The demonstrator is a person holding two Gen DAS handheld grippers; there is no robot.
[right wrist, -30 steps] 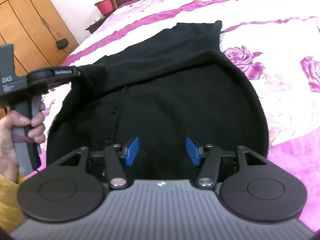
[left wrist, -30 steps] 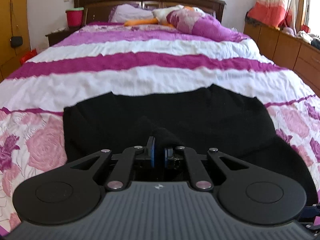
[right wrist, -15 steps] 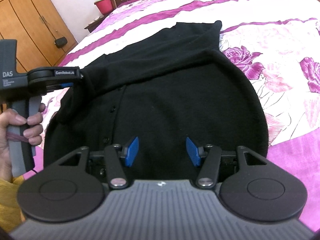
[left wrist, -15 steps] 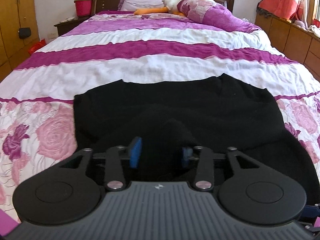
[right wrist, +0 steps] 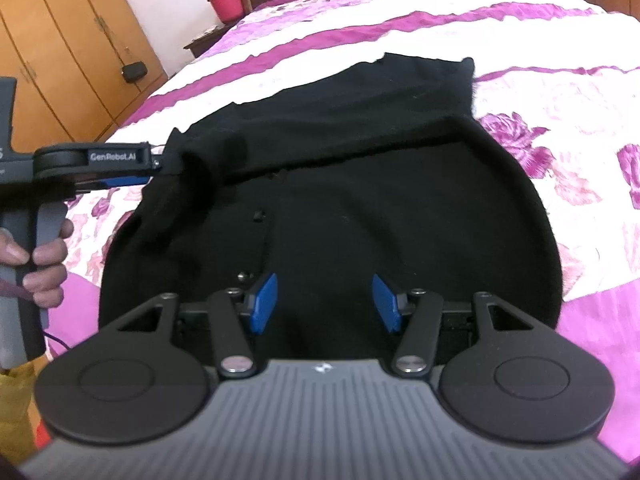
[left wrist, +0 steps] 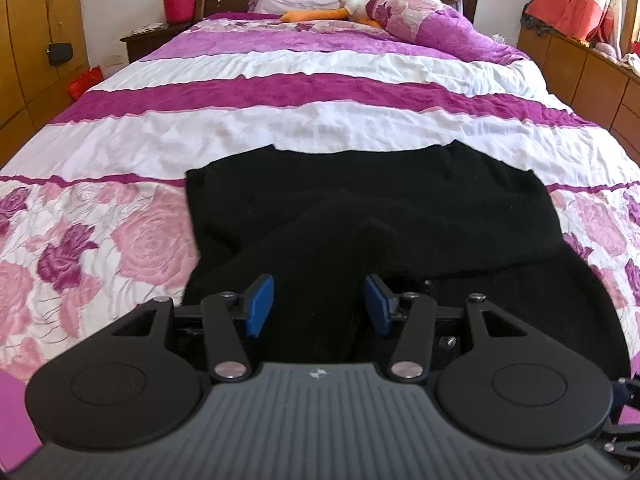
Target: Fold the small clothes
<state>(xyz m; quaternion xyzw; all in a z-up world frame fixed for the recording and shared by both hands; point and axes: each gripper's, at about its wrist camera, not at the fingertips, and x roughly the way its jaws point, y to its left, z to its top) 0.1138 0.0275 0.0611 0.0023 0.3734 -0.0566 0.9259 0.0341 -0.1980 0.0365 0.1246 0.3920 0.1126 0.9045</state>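
Left gripper [left wrist: 318,306] jaws just opened, black garment [left wrist: 400,208] fold slack between them; right gripper [right wrist: 326,304] spread, empty; risked snagging fold on retreat.

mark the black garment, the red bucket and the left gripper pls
Black garment [right wrist: 400,200]: right wrist view, on its flat middle.
Red bucket [left wrist: 179,5]: left wrist view, on its side wall.
Left gripper [left wrist: 319,305]: left wrist view, midway between its blue pads.

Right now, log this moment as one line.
left claw: just opened, fabric between pads | right claw: open, empty | black cardigan: partly folded on floral bedspread
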